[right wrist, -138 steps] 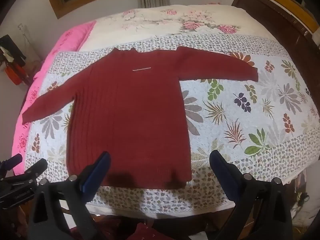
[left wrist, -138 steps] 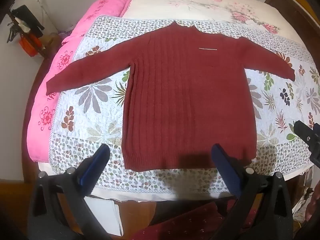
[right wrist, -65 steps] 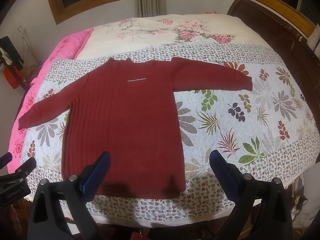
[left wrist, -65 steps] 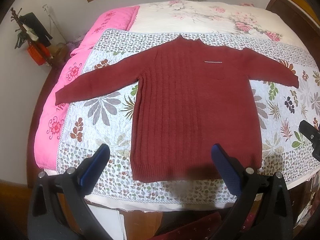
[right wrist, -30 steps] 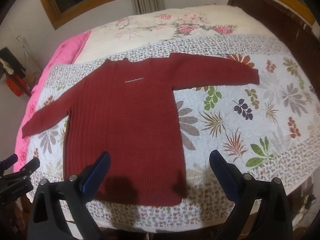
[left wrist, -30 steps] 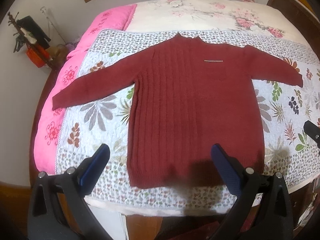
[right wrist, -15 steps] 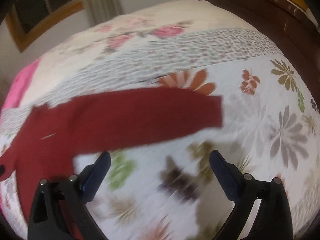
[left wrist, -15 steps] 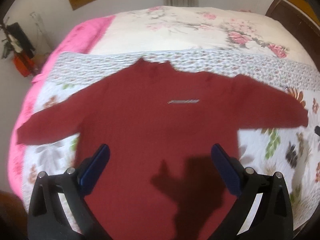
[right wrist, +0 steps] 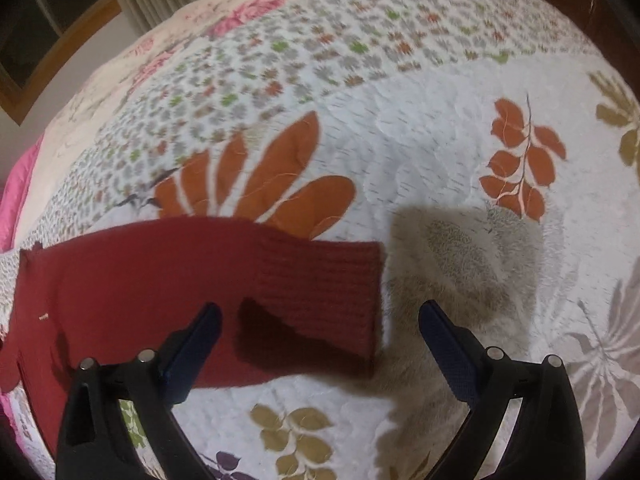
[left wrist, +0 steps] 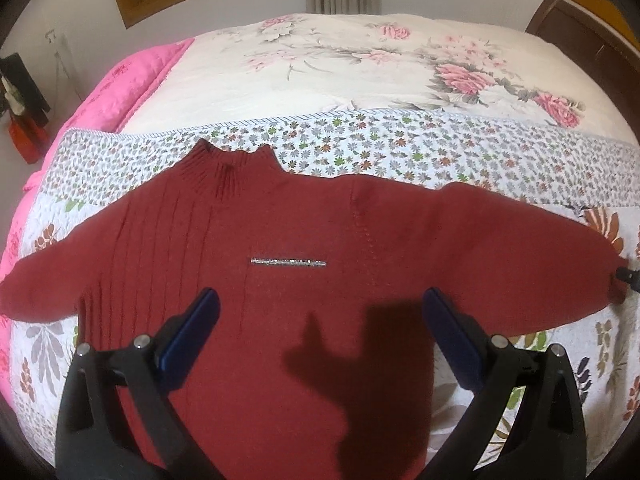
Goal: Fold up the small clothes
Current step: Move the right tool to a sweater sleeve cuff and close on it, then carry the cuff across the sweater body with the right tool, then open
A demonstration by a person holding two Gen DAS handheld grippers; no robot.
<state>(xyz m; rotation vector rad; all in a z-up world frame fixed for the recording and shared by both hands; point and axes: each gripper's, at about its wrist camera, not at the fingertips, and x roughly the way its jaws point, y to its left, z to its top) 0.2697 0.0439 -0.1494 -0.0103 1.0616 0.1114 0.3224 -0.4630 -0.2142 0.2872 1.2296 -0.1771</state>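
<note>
A dark red knit sweater (left wrist: 280,236) lies flat on the bed with both sleeves spread wide; a small silver bar (left wrist: 288,261) marks its chest. My left gripper (left wrist: 320,304) hangs open over the chest, nothing between its blue pads. In the right wrist view the sweater's right sleeve (right wrist: 200,280) ends in a ribbed cuff (right wrist: 332,280). My right gripper (right wrist: 320,316) stands open low over that cuff, holding nothing. A black tip of the right gripper (left wrist: 628,278) shows at the sleeve end in the left wrist view.
The sweater rests on a white quilt with leaf prints (right wrist: 440,152) over a cream sheet with pink roses (left wrist: 360,68). A pink blanket (left wrist: 132,76) lies along the left edge. A dark wooden bed frame (left wrist: 576,36) borders the right side.
Both grippers have moved forward and down over the bed. The left went from the hem to the chest; the right swung right, out to the sleeve cuff.
</note>
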